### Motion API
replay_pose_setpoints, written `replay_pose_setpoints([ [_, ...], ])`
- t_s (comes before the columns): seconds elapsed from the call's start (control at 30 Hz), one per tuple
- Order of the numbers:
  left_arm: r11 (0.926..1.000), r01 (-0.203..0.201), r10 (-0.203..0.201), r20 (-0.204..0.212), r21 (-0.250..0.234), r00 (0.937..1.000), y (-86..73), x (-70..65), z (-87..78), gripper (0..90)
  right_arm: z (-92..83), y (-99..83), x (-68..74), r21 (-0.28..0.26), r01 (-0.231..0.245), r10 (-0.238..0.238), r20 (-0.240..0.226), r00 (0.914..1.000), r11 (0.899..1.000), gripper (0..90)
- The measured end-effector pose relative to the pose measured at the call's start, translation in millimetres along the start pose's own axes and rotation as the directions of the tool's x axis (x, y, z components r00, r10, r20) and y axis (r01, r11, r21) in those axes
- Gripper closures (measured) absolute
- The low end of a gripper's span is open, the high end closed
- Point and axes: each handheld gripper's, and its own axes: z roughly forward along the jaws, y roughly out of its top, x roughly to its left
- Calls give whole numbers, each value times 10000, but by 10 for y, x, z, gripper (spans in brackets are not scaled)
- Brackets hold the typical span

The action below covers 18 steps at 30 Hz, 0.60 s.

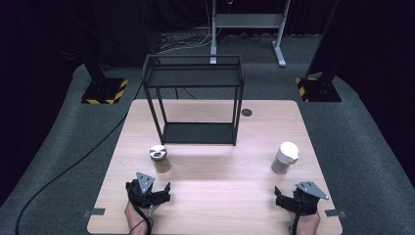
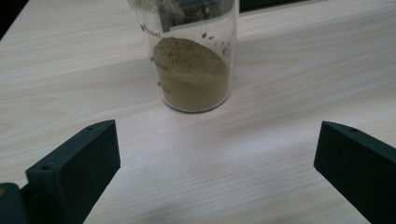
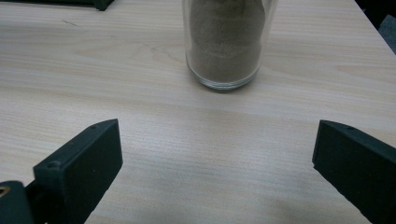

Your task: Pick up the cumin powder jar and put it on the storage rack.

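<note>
A clear jar with a silver lid (image 1: 159,157), part full of brown powder (image 2: 192,70), stands on the wooden table left of centre. A second clear jar with a white lid (image 1: 285,157), holding beige powder (image 3: 225,37), stands to the right. My left gripper (image 1: 155,192) rests near the front edge, just short of the silver-lidded jar, jaws wide apart with only bare table (image 2: 219,154) between them. My right gripper (image 1: 288,198) sits at the front right, short of the white-lidded jar, jaws also spread wide around nothing.
A black two-tier metal rack (image 1: 194,98) stands at the back middle of the table (image 1: 215,191). A round cable hole (image 1: 246,112) lies to its right. Grey carpet, stand bases and a black cable surround the table.
</note>
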Motion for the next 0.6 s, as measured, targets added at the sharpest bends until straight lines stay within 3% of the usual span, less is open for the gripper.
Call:
replay_pose_setpoints([
  [0.27, 9997, -186, 185, 55, 138, 9998, 67, 4, 58, 0, -14, -31, -6, -172, -67, 67, 5, 10000, 9998, 3],
  [0.53, 9997, -113, 110, 168, 213, 9998, 185, 64, 224, 0, -11, -26, -10, -144, -76, 76, 2, 10000, 9999, 2],
  [0.6, 9997, 86, -92, 269, 229, 9996, 217, 117, 279, 0, -10, -24, -6, -136, -62, 62, 7, 10000, 9999, 2],
])
